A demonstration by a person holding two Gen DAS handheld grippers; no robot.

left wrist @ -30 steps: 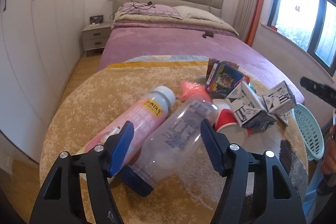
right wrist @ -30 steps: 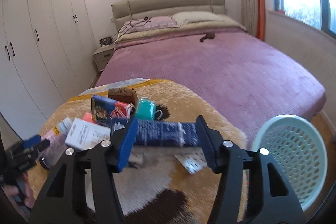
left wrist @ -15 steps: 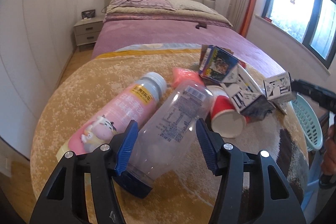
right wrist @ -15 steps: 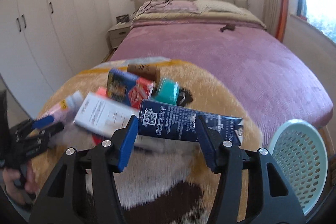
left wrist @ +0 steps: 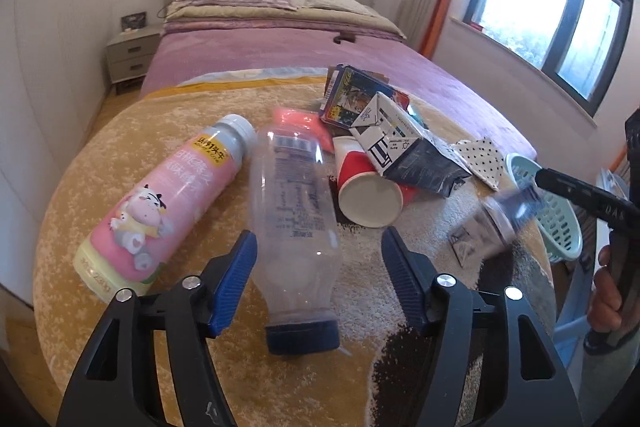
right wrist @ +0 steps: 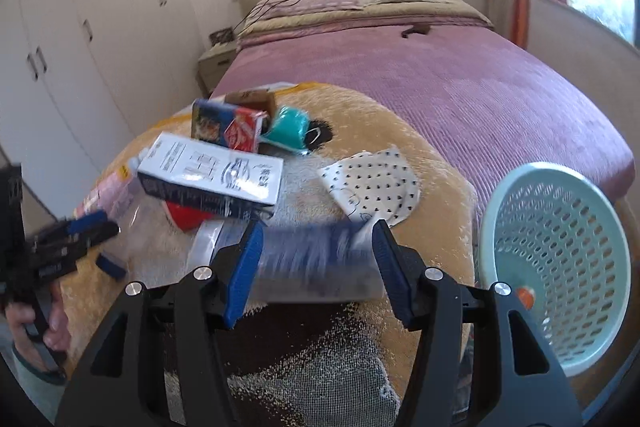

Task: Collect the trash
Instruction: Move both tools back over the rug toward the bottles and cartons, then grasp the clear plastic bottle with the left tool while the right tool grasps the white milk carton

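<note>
Both hand-held grippers have dropped closer to the trash-strewn round bench.
Left hand-held gripper (left wrist: 320,273), jaws opening, straddles the clear plastic bottle with blue cap (left wrist: 294,223) without pressing. Only the right view shows the right hand-held gripper (right wrist: 316,265) clamping the blurred dark-blue carton (right wrist: 316,263), left of the mint perforated plastic basket (right wrist: 556,259).
</note>
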